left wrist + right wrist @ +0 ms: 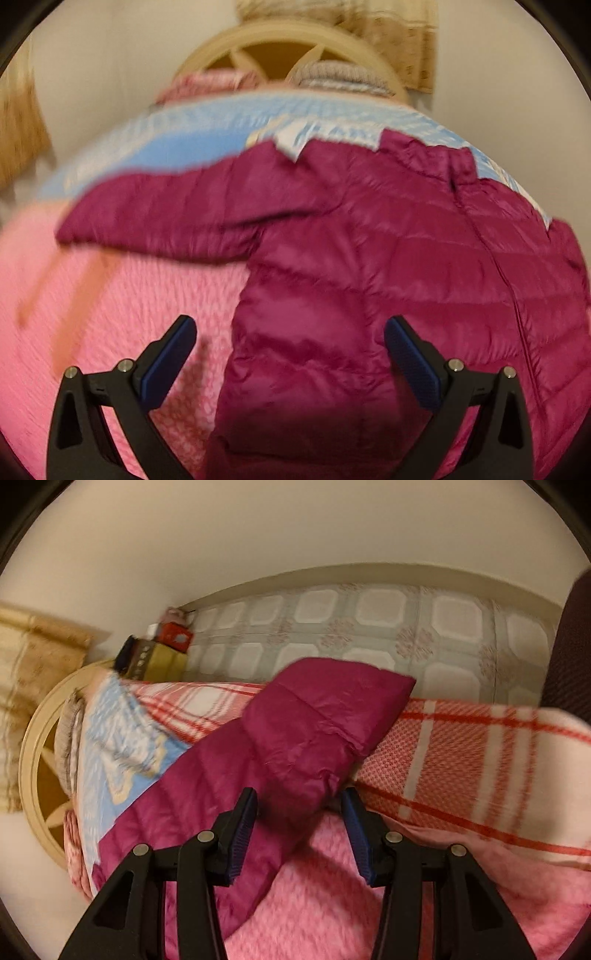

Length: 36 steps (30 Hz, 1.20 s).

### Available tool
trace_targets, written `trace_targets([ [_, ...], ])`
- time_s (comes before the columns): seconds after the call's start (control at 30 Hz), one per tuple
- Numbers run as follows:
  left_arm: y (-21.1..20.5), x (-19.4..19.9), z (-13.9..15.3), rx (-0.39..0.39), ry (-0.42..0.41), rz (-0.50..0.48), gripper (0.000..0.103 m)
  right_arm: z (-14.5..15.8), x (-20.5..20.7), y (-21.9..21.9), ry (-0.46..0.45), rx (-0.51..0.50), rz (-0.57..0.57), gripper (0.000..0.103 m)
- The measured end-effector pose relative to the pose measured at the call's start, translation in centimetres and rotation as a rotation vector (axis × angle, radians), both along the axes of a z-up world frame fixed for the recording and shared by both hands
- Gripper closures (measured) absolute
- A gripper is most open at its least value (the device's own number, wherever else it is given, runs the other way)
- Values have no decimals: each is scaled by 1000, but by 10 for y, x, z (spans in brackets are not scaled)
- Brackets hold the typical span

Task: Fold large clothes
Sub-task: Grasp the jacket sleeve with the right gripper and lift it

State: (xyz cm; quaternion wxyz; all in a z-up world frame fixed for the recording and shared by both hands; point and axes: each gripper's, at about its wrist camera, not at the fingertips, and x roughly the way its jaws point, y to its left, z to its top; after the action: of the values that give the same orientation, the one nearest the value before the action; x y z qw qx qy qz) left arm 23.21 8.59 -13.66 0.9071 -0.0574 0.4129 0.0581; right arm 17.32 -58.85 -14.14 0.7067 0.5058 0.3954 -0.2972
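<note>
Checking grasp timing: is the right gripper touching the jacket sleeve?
Cannot tell. Right wrist view: the sleeve lies between the right gripper's pads, but blur hides any contact.

Warm, dim indoor light, yellowish on the wall. The left wrist view is smeared with motion blur, worst at the top and left edge; the jacket shows soft sheen on its quilting. The right wrist view is a little sharper, blurring toward the right. Both curve hard at the edges, with black vignette corners and shade at the bottom.
</note>
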Motion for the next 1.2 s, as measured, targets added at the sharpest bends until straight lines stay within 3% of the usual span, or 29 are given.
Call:
trace_targets([
  [0.1,9,3,-10,-80,37,32,0,-12,4,-4,-24,7,-23,54],
  [0.23,-1,3,-11,-38,49,26,0,-19,7,-9,-63,-1,-8,55],
  [0.3,-5,5,-12,-17,59,23,0,-18,9,-10,-74,-11,6,64],
  [0.37,-5,9,-13,-17,58,22,0,-16,6,-12,-96,-7,12,80],
  [0.4,-6,9,-13,-20,58,23,0,-14,3,-13,-115,-10,10,82],
  [0.47,-4,9,-13,-25,57,24,0,-3,-4,-11,-151,-47,6,88],
  [0.57,-3,7,-12,-30,55,24,0,34,-6,-1,-173,-191,51,92],
  [0.67,-3,4,-12,-33,52,15,0,88,-2,24,-195,-362,137,95],
  [0.8,-1,1,-10,-52,38,2,0,155,11,83,-223,-590,296,96],
  [0.97,5,-6,-8,-87,19,4,0,215,30,206,-335,-774,569,96],
  [1.1,7,-11,-3,-84,15,-7,0,222,45,301,-417,-800,759,96],
  [1.2,7,-19,5,-21,8,-19,0,206,56,364,-447,-771,884,96],
])
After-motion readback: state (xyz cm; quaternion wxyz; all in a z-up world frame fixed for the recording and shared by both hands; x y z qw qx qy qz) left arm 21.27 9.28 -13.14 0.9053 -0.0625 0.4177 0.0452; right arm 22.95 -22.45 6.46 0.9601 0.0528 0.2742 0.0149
